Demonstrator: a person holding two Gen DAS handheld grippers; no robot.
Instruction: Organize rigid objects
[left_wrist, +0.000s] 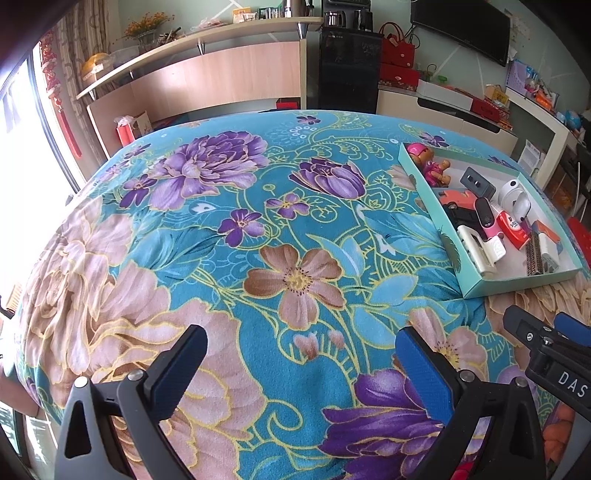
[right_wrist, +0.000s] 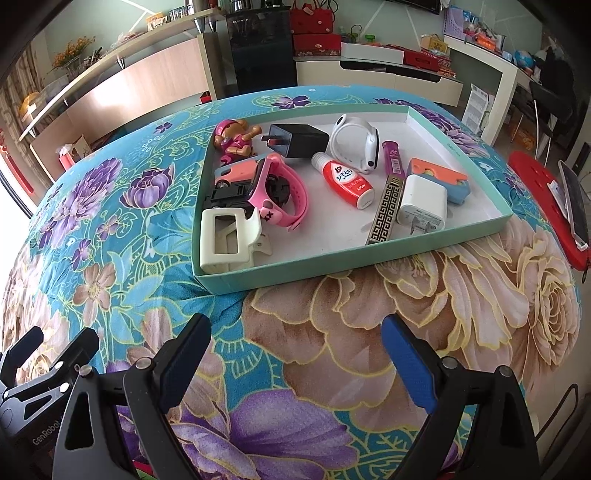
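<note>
A shallow teal box (right_wrist: 369, 254) (left_wrist: 517, 284) lies on the floral cloth and holds several small items: a pink toy figure (right_wrist: 236, 138), a black plug (right_wrist: 299, 140), a pink watch (right_wrist: 280, 192), a red-and-white bottle (right_wrist: 345, 181), a white charger (right_wrist: 421, 203), a cream hair clip (right_wrist: 225, 240) and a white band (right_wrist: 356, 142). My right gripper (right_wrist: 297, 345) hovers open just in front of the box's near wall, with nothing between its fingers. My left gripper (left_wrist: 301, 354) is open over bare cloth, to the left of the box.
The floral cloth (left_wrist: 229, 229) covers the whole table. A red stool (right_wrist: 543, 206) with a phone on it stands at the right. Shelves, a dark cabinet and a low TV unit line the far wall.
</note>
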